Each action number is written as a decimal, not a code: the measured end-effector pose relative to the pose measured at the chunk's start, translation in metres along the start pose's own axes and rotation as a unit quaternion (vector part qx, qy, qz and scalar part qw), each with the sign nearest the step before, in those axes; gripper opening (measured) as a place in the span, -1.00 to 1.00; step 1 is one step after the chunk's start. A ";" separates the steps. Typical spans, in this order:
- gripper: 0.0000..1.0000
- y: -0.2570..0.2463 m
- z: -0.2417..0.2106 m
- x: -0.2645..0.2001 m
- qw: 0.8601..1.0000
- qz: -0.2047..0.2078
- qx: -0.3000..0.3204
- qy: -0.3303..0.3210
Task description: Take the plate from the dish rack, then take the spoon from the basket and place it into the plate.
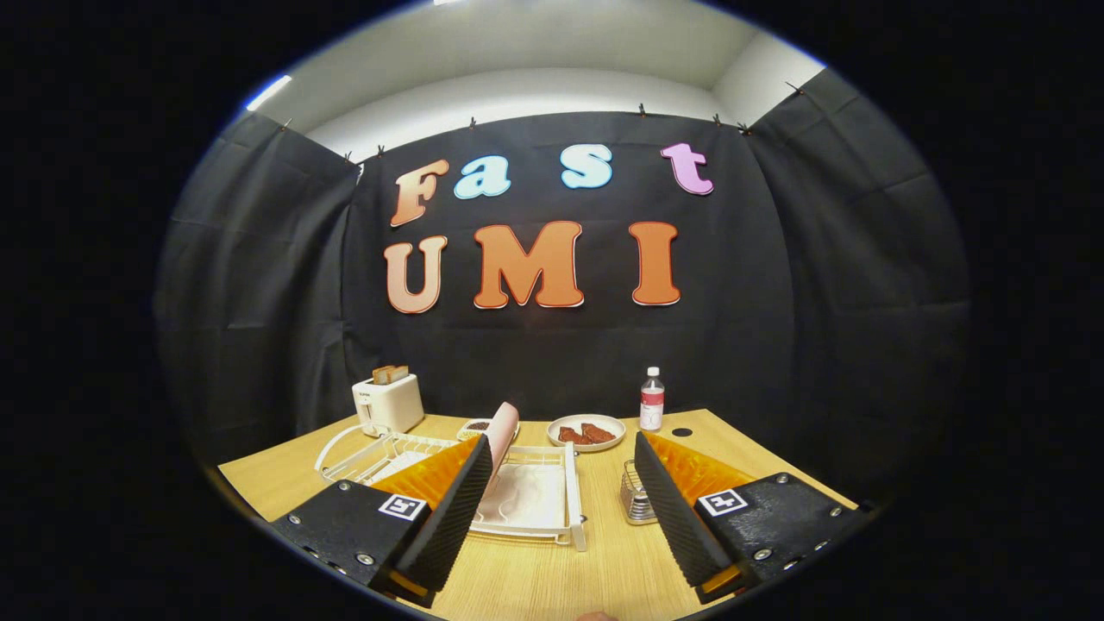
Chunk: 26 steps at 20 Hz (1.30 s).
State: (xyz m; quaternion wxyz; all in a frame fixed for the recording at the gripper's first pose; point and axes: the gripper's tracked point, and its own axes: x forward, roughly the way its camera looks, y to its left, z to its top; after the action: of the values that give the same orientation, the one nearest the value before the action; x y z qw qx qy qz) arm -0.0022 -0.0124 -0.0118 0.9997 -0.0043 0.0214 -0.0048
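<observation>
A pink plate (503, 435) stands on edge in the white dish rack (539, 500), just beyond my left finger's tip. My gripper (562, 483) hovers open above the wooden table, its fingers wide apart with nothing between them. The rack lies ahead, between the fingers and partly behind the left one. A small wire basket (636, 498) sits just inside my right finger, partly hidden by it. I cannot make out a spoon in it.
At the back of the table (552, 569) stand a white toaster (388, 401) with bread, a plate of reddish food (586, 431) and a bottle (652, 400) with a red label. A small dish (474, 426) sits behind the rack.
</observation>
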 end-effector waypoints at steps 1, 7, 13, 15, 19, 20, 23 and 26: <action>0.97 0.003 0.000 0.001 1.000 0.003 0.000 0.000; 0.97 0.006 -0.005 0.009 1.000 0.003 0.008 0.011; 0.97 0.018 -0.009 0.029 0.997 0.008 0.045 0.059; 0.97 0.029 -0.006 0.040 0.995 0.019 0.057 0.081; 0.96 0.046 0.009 0.078 0.993 0.033 0.033 0.108; 0.96 0.050 0.010 0.089 0.992 0.035 0.026 0.120; 0.96 0.074 -0.004 0.113 0.982 0.057 0.023 0.179; 0.97 0.084 -0.019 0.137 0.972 0.051 0.000 0.230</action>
State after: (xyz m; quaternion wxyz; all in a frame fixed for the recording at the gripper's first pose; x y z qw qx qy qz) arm 0.1342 0.0700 -0.0375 0.9670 -0.0019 0.2505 0.0454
